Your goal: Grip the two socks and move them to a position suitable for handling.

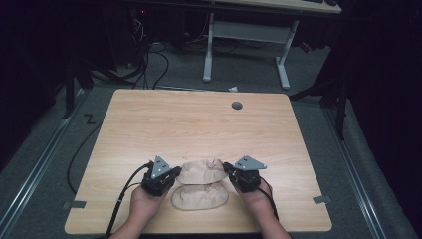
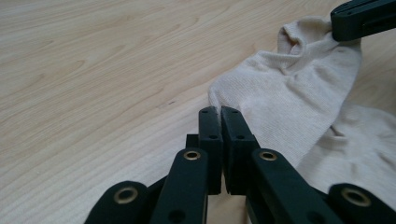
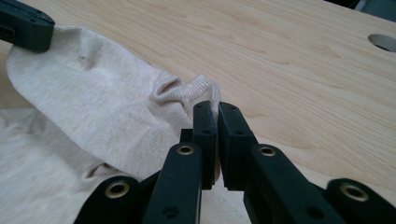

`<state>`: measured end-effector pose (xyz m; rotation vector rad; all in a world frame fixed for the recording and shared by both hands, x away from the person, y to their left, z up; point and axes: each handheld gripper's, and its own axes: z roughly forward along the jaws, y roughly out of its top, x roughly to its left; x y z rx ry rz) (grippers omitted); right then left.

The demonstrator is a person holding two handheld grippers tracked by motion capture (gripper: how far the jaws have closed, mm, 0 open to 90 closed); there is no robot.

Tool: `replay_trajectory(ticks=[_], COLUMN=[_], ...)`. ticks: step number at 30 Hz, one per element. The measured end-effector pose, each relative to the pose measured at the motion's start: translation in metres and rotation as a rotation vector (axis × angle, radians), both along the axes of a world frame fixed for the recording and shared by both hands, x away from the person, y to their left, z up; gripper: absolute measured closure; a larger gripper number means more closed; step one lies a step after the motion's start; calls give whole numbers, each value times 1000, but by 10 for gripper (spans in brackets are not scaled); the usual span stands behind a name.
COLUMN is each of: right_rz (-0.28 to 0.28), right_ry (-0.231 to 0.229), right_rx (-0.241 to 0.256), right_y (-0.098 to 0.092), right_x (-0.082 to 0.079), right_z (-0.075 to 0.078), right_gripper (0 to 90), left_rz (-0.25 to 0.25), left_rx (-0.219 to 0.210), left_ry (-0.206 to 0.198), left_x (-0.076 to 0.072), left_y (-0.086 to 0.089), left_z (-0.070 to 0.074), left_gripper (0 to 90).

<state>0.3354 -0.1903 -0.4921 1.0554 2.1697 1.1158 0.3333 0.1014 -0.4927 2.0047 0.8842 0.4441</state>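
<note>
Two beige socks lie near the front edge of the wooden table. The upper sock is stretched between both grippers. My left gripper is shut on its toe end. My right gripper is shut on its ribbed cuff. The lower sock rests flat on the table, partly under the upper one. The right gripper's tip shows far off in the left gripper view, and the left gripper's tip in the right gripper view.
A round cable hole sits at the table's far right. Grey tape marks lie at the two front corners. Beyond the table stands a white-legged desk with cables on the floor.
</note>
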Motion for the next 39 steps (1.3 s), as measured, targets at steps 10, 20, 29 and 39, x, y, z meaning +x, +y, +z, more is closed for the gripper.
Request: replay_trajectory(ticks=[10, 20, 29, 39], right_rz=[60, 94, 97, 112], right_ry=[16, 46, 73, 127], right_rx=[-23, -58, -60, -82], right_y=[-1, 2, 2, 4], right_x=[-34, -56, -53, -48], right_z=[-2, -11, -16, -26], right_gripper=[860, 859, 856, 839], left_rz=[-55, -88, -90, -97], left_rx=[44, 82, 108, 196], left_ry=[54, 73, 69, 71], left_x=[-29, -48, -47, -47], left_y=[5, 12, 8, 2], left_z=[-5, -10, -14, -28], left_gripper=[877, 876, 873, 866])
